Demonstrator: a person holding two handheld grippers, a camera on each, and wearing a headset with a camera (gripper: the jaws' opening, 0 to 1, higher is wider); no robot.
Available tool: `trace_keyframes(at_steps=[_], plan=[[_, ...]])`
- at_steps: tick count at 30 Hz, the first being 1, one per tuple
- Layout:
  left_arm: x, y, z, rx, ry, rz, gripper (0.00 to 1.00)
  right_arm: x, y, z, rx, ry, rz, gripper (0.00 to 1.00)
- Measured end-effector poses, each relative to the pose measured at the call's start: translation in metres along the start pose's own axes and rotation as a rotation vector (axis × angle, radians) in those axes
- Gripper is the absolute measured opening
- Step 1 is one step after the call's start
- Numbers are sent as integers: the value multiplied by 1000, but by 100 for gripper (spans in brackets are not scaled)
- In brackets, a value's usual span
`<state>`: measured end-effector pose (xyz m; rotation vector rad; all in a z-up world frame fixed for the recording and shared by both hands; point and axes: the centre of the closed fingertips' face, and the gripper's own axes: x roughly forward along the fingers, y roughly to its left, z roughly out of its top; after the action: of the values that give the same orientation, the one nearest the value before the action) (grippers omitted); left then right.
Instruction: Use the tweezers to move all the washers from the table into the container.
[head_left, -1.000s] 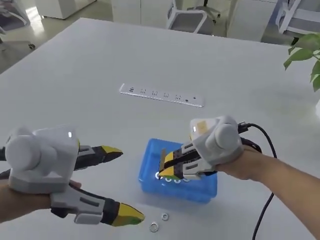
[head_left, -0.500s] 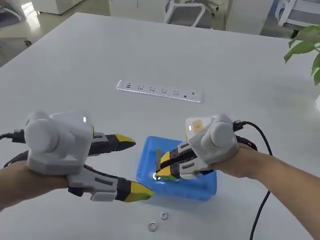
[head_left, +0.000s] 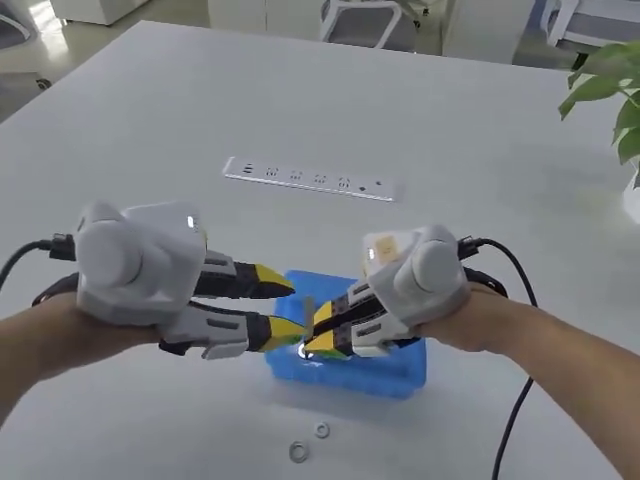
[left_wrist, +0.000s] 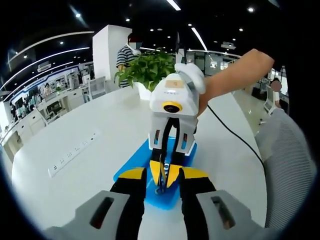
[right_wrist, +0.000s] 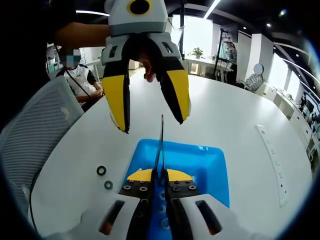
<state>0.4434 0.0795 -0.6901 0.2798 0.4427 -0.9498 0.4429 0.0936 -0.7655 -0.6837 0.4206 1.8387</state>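
A blue container (head_left: 385, 368) sits on the white table (head_left: 200, 120), with my right gripper (head_left: 315, 340) over it, shut on thin metal tweezers (right_wrist: 161, 142) that point forward. Two washers (head_left: 298, 452) lie on the table just in front of the container, also seen as dark rings (right_wrist: 101, 170) left of the container (right_wrist: 205, 162). My left gripper (head_left: 288, 307) stands open, its yellow tips on either side of the tweezers' front end. In the left gripper view my left gripper (left_wrist: 163, 174) frames the tweezers (left_wrist: 161, 184) above the container (left_wrist: 131, 169).
A white power strip (head_left: 310, 180) lies further back on the table. A potted plant (head_left: 600, 95) stands at the far right edge. A cable (head_left: 520, 400) trails from the right gripper. Office chairs stand beyond the table's far side.
My left gripper has moved right and up from the table's front edge to the tweezers' tips over the container. The right gripper has stayed about where it was.
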Motion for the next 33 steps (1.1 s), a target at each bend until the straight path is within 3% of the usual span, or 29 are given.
trace_keyframes(at_steps=[14, 22, 33], plan=[[9, 4, 6, 50, -5, -14, 9, 1, 1, 0, -22, 14, 3, 8], [13, 0, 2, 54, 13, -29, 6, 0, 1, -1, -30, 22, 2, 8], [14, -4, 3, 110, 21, -44, 5, 0, 2, -1, -38, 37, -2, 10]])
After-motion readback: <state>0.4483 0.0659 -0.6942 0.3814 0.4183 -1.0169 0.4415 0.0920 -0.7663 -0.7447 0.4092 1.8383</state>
